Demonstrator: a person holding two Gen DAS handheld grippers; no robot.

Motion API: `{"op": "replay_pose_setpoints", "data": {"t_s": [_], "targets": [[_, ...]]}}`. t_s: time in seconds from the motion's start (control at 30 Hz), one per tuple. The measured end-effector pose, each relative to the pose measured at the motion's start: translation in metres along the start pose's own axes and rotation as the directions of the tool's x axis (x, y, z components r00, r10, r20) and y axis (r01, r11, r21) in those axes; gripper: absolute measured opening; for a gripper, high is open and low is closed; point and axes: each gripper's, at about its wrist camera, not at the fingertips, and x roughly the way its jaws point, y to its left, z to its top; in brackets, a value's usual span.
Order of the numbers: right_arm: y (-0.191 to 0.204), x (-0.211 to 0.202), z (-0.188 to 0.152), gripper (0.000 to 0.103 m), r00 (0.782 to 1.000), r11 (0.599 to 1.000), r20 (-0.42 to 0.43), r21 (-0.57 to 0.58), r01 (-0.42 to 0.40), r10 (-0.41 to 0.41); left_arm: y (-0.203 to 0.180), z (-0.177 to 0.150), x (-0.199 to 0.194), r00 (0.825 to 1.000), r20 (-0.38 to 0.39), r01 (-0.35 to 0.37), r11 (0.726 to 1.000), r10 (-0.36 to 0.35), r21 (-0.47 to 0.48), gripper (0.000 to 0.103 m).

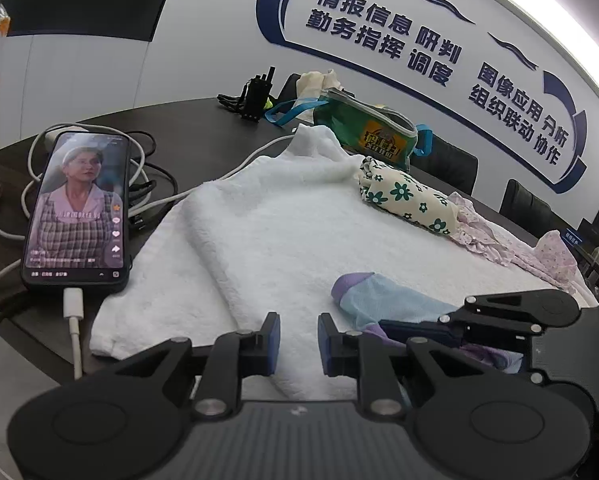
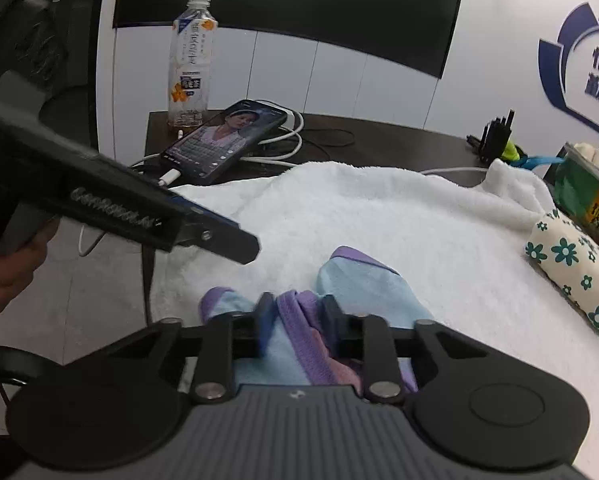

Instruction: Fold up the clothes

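Note:
A pair of light-blue socks with purple toes and cuffs (image 2: 363,280) lies on a white fluffy towel (image 2: 399,220). My right gripper (image 2: 297,316) is shut on the bunched purple cuff at the socks' near end. In the left wrist view the same socks (image 1: 383,300) lie to the right, with the right gripper (image 1: 387,328) reaching in over their near end. My left gripper (image 1: 299,340) hovers open over the towel (image 1: 279,232), nothing between its blue pads. From the right wrist view the left gripper (image 2: 243,248) shows side-on, left of the socks.
A phone (image 1: 79,208) playing a video rests on charging cables beside the towel, with a drink bottle (image 2: 191,60) behind it. A rolled floral cloth (image 1: 407,196), a pink garment (image 1: 511,248) and a green bag (image 1: 363,128) lie further back. A hand (image 2: 3,272) holds the left gripper.

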Motion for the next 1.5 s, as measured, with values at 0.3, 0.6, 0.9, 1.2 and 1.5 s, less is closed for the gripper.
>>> {"op": "replay_pose_setpoints", "data": {"t_s": [0.3, 0.6, 0.9, 1.2, 1.5], "targets": [[-0.042, -0.054, -0.006, 0.007, 0.984, 0.948, 0.158, 0.318, 0.022, -0.076, -0.009, 0.0, 0.003, 1.0, -0.002, 0.013, 1.0, -0.013, 0.018, 0.024], [-0.071, -0.162, -0.075, 0.007, 0.907, 0.817, 0.274, 0.564, 0.118, -0.32, -0.08, 0.002, 0.036, 0.976, -0.061, 0.215, 0.967, -0.209, 0.133, 0.025], [-0.091, -0.231, -0.166, 0.018, 0.85, 0.582, 0.022, 0.738, 0.342, -0.527, -0.157, -0.011, 0.067, 0.931, -0.139, 0.364, 0.896, -0.339, 0.253, 0.029], [-0.111, -0.221, -0.157, 0.046, 0.873, 0.601, 0.026, 0.735, 0.314, -0.487, -0.162, -0.014, 0.064, 0.94, -0.14, 0.337, 0.906, -0.31, 0.256, 0.034], [-0.113, -0.196, -0.148, 0.004, 0.862, 0.605, -0.06, 0.688, 0.401, -0.503, -0.192, -0.017, 0.071, 0.938, -0.15, 0.346, 0.874, -0.312, 0.342, 0.042]]}}
